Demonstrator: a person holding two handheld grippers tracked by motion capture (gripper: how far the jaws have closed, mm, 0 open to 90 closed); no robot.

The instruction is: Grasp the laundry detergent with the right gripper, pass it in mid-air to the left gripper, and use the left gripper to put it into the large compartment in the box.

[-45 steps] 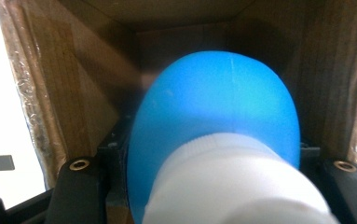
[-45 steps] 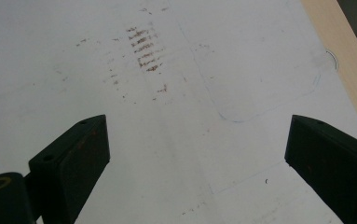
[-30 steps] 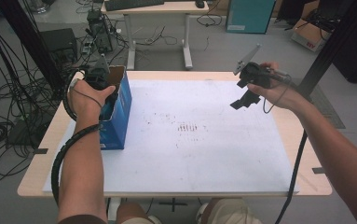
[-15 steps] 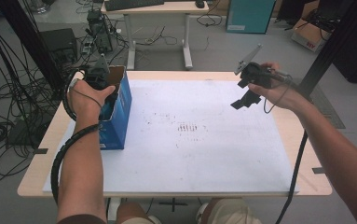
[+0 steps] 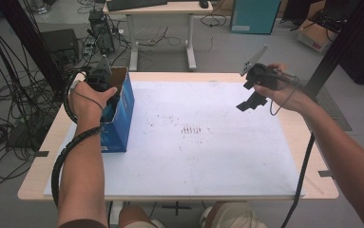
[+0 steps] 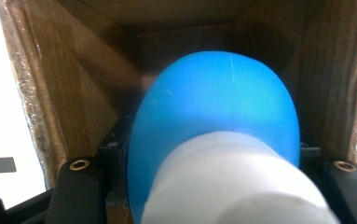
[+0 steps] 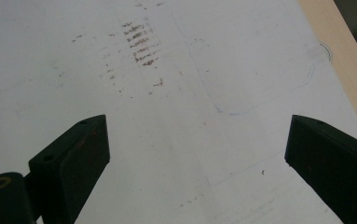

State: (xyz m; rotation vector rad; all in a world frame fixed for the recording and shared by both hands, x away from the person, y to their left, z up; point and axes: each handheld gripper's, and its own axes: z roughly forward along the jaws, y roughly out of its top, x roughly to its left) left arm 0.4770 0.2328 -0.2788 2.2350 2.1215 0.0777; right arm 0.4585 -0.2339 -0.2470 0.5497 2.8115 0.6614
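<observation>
Left hand-held gripper (image 5: 104,90) clamped on blue bottle (image 6: 213,121), lowered inside cardboard box (image 5: 122,114), not yet released; right hand-held gripper (image 7: 195,154) wide open, empty.

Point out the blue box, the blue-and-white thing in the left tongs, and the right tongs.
blue box (image 5: 122,116): high view, its blue side wall.
blue-and-white thing (image 6: 218,102): left gripper view, its rounded blue part.
right tongs (image 7: 197,154): right gripper view, midway between the two spread black jaws.

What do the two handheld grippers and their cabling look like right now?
Both are black. The left gripper carries a grey three-cornered plate and trails a ribbed black cable looping by the forearm. The right gripper has blocky black jaws and a brass-coloured ring at its base; it bears a grey plate and a thin black cable.
</observation>
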